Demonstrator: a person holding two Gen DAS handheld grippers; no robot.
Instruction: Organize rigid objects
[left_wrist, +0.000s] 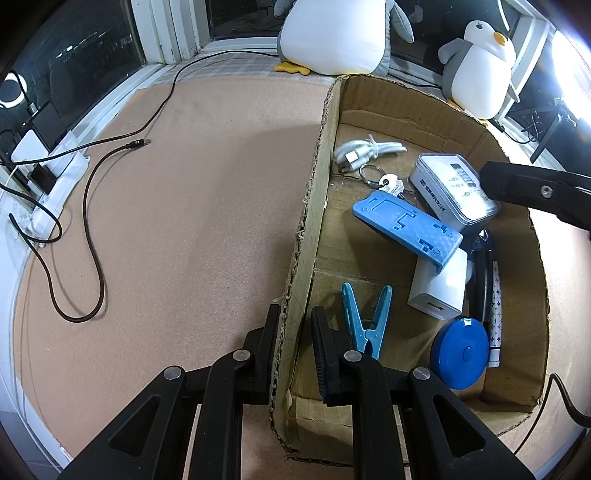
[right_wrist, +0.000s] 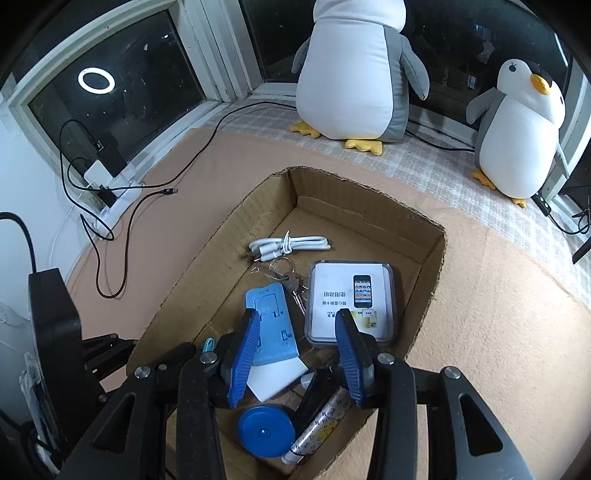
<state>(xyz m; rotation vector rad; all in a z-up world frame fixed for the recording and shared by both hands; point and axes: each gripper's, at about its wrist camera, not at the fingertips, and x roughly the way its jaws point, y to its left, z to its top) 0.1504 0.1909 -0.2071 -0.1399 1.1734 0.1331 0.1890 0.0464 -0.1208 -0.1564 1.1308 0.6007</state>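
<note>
Cardboard box near the table's far edge, left wall straddled by left gripper, jaws apart. Right gripper over the contents, jaws apart, empty. Clear case at right wall: light, stiff, slippery; best pinched across short edges.

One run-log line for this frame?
left gripper: straddling cardboard box wall | right gripper: open, empty, above box contents
</note>
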